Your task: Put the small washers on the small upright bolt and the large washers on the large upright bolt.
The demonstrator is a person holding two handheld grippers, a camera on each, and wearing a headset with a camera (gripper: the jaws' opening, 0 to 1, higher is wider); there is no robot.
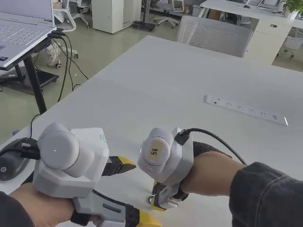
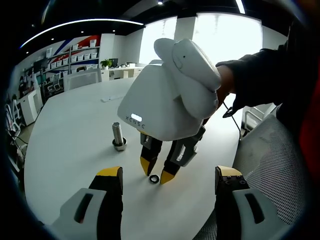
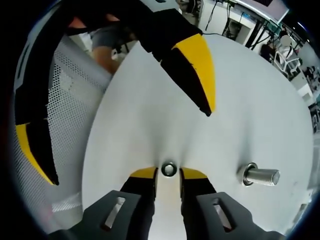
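The right gripper (image 3: 168, 173) has its jaws drawn close, one yellow tip on either side of a washer (image 3: 169, 169) that lies flat on the table (image 3: 150, 125). In the right gripper view a thin slit of table shows on each side of the washer, so the tips flank it and do not appear to pinch it.

The washer looks like a small steel ring: light, stiff, smooth and thin. It sits so low that the tips must come right down to the table to catch its edge. My judgement is that the best hold is across the outer rim, at opposite points, leaving the hole free for the bolt. A loose or off-centre squeeze could let it skid or flip away. It is in no danger of breaking.

The bolt (image 3: 259, 176) stands upright, near the washer but apart from it, with a ring or nut at its foot; I cannot tell which. I also cannot tell whether it is the small or the large bolt.

The left gripper (image 2: 167, 172) hangs just beside the right one, its jaws spread wide and holding nothing. Farther off on the table lies a power strip (image 1: 246, 110).
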